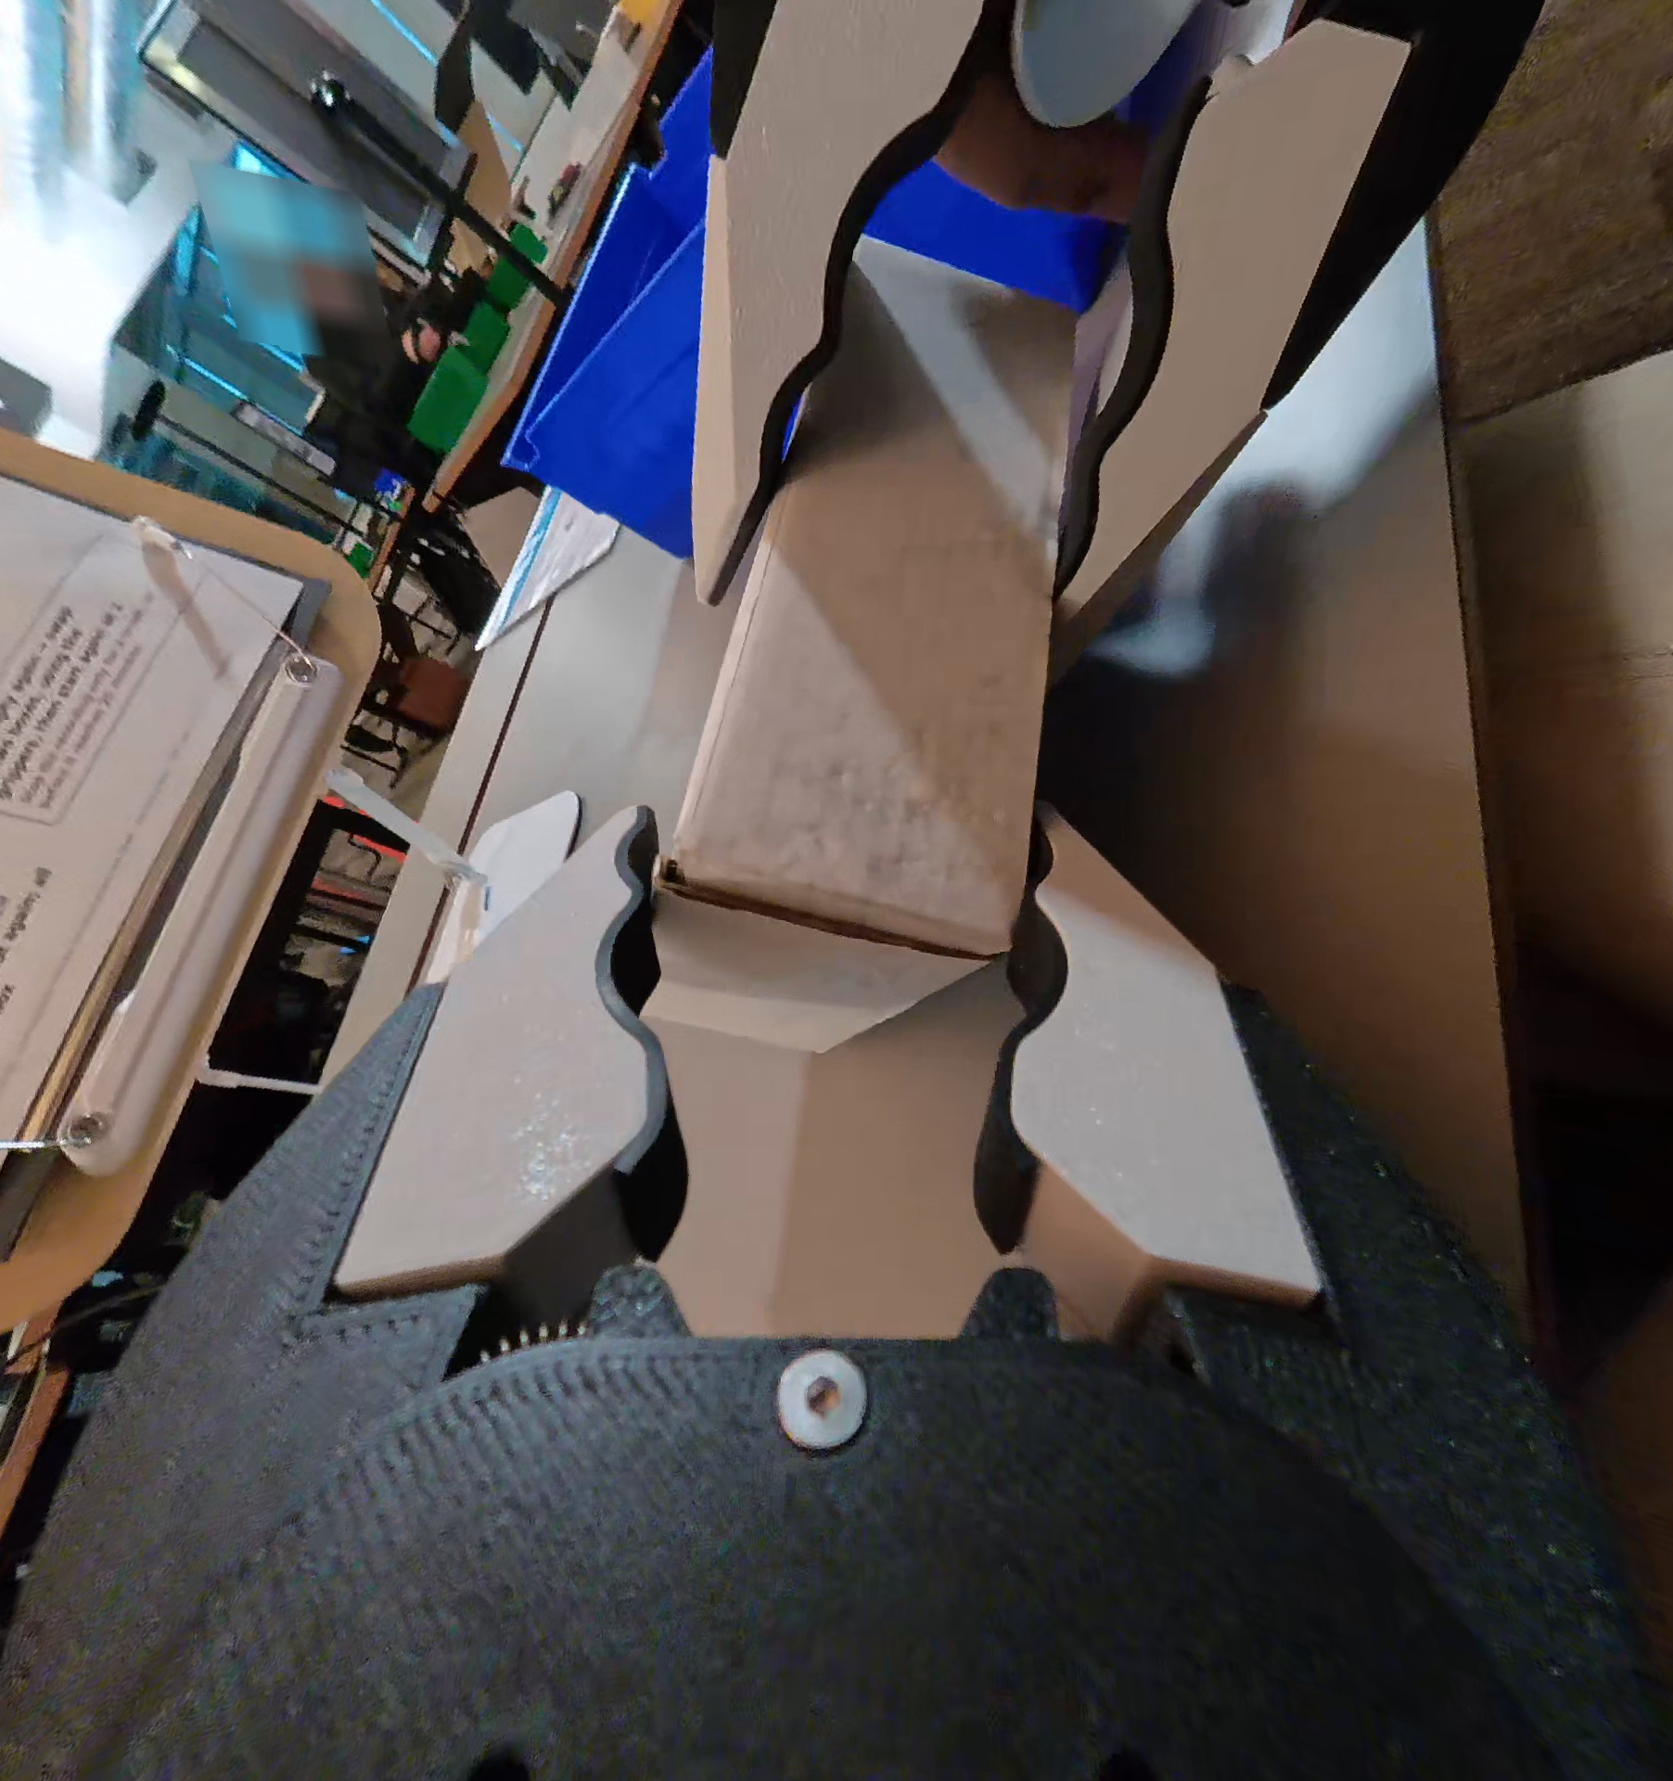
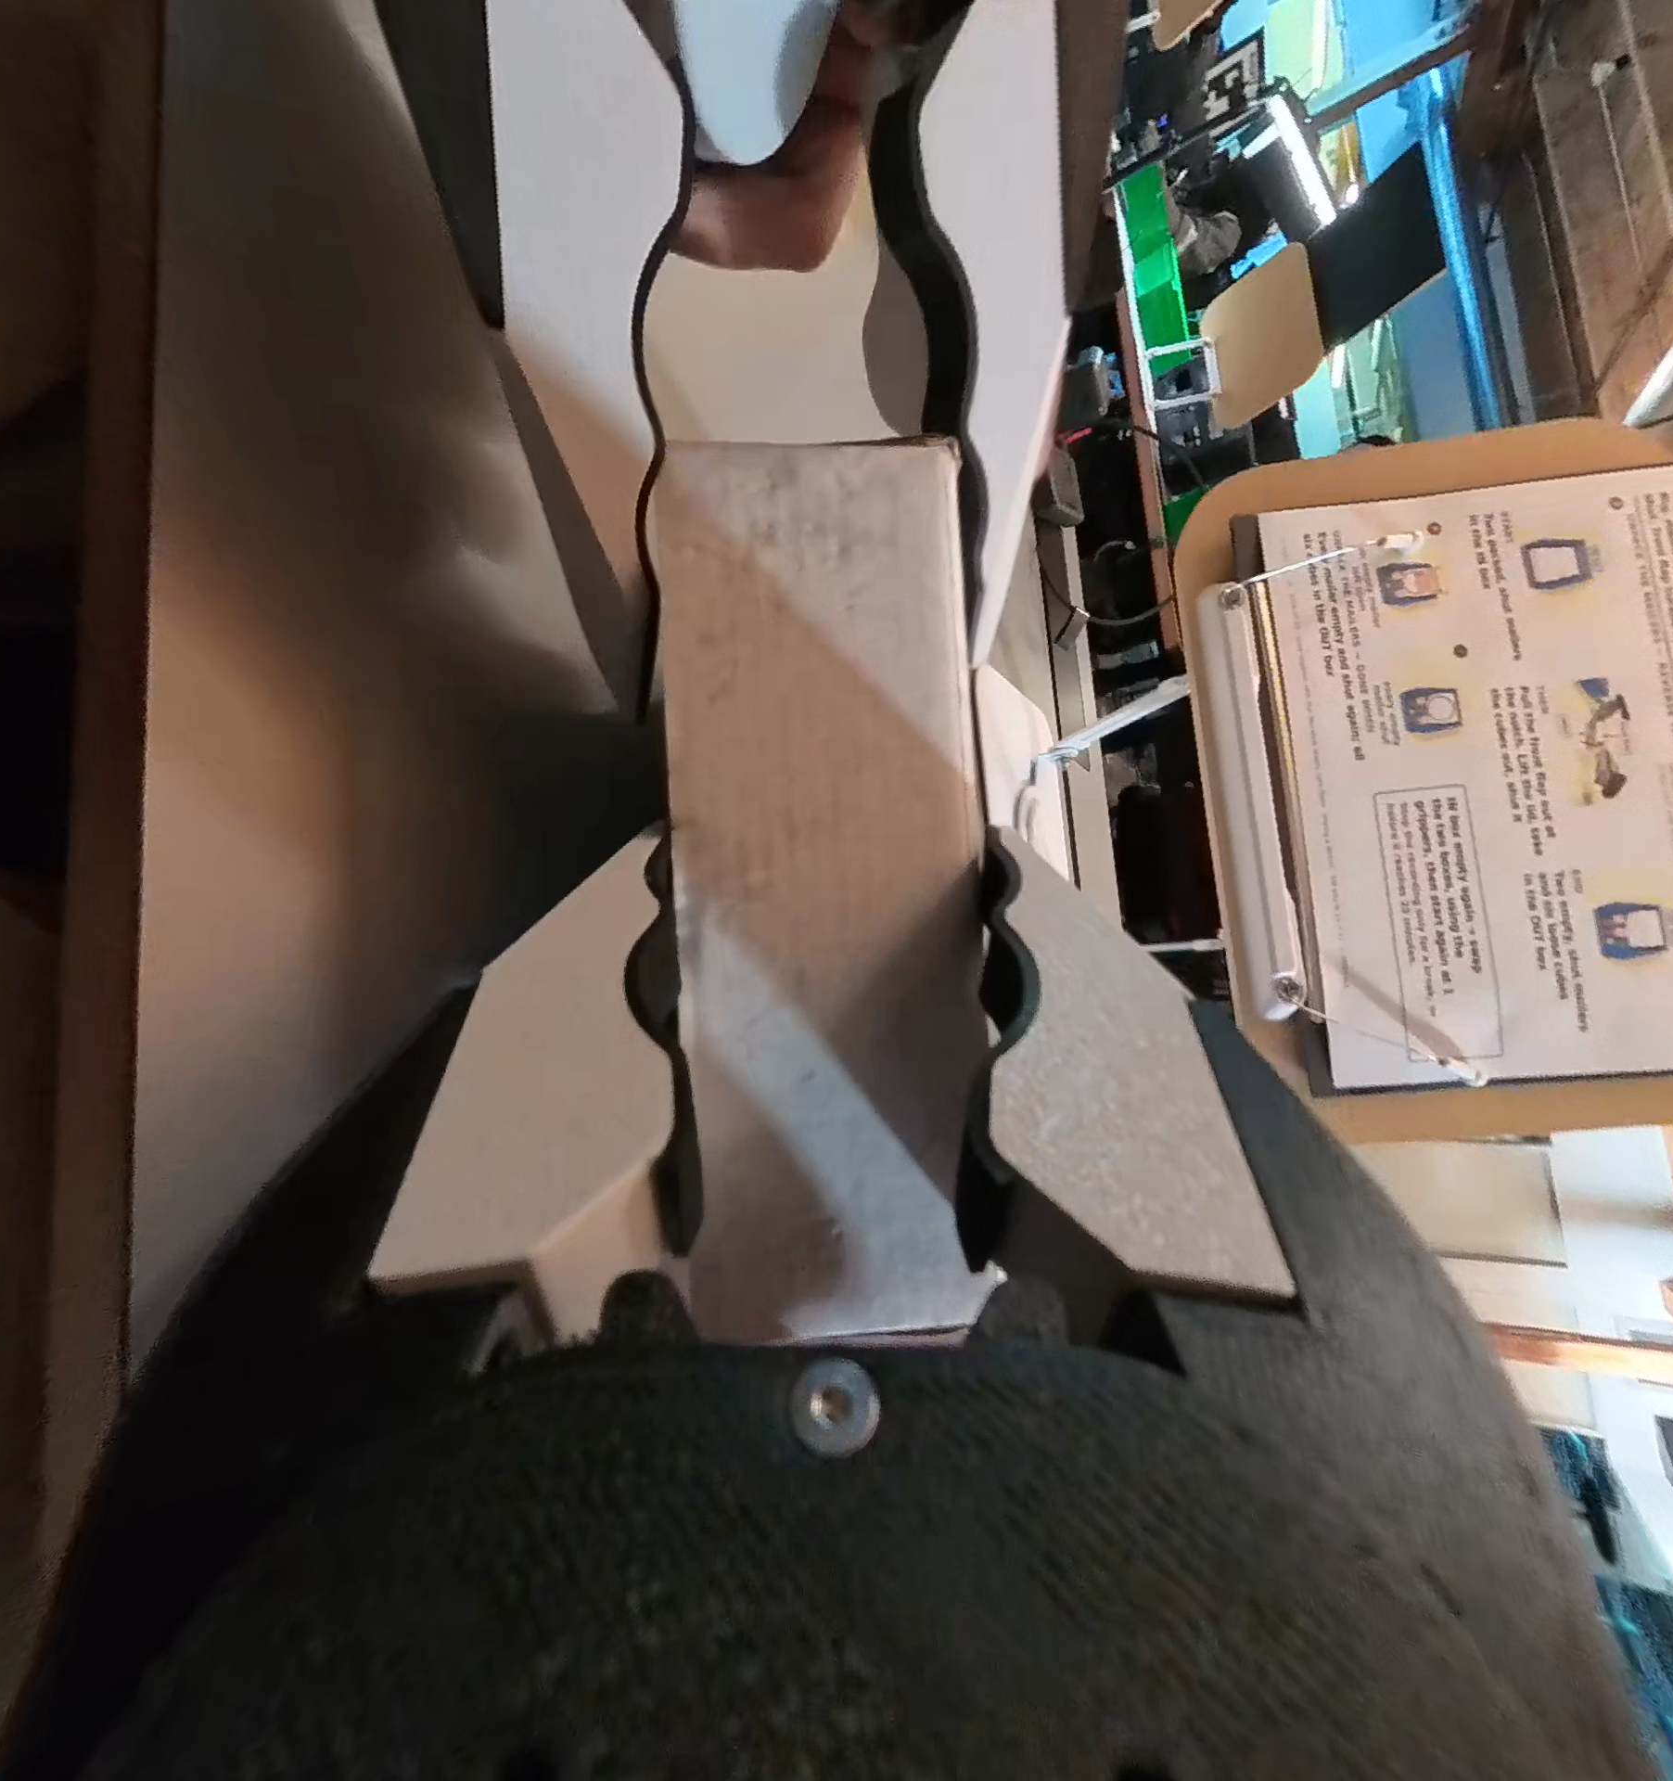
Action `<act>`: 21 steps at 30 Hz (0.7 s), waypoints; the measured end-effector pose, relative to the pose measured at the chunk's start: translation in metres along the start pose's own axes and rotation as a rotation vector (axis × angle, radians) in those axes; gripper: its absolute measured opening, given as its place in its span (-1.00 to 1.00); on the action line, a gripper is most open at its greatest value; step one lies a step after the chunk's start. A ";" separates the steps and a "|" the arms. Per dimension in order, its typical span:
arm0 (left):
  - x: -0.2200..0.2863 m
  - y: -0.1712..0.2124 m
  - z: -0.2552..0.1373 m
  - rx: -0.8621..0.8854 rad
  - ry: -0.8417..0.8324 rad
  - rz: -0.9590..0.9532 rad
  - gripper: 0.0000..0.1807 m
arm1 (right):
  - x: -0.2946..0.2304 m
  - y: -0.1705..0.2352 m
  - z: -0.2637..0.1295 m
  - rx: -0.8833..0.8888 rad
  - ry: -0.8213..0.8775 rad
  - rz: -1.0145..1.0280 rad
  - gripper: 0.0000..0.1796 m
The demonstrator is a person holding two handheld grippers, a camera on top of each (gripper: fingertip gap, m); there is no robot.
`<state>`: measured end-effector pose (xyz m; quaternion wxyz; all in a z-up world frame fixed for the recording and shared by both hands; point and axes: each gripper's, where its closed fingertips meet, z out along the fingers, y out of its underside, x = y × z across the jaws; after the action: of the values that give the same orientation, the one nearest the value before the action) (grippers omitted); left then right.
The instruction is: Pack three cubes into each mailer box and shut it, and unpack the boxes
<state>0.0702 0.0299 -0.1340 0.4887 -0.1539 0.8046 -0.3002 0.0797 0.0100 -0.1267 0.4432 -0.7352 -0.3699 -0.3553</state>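
Each camera sits just behind its own gripper and looks forward along the two fingers, very close in. Both views are rolled sideways. The left wrist view faces the right gripper head-on; the right wrist view faces the left gripper. Both share the mailer box and the instruction board.
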 end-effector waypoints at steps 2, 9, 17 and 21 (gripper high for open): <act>-0.001 0.000 0.003 -0.005 0.007 -0.001 -0.20 | 0.008 0.001 -0.004 -0.006 0.074 -0.015 -0.29; -0.007 0.000 0.012 0.011 0.024 -0.041 -0.22 | 0.011 0.001 -0.017 -0.036 0.140 -0.076 -0.42; -0.010 -0.003 0.021 0.014 0.039 -0.054 -0.23 | 0.014 0.000 -0.028 -0.080 0.223 -0.199 -0.47; -0.009 -0.005 0.023 0.015 0.049 -0.048 -0.24 | 0.017 -0.001 -0.031 -0.098 0.254 -0.231 -0.43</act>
<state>0.0948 0.0234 -0.1322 0.4626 -0.1621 0.8102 -0.3214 0.0809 -0.0146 -0.1009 0.4063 -0.6577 -0.3752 -0.5115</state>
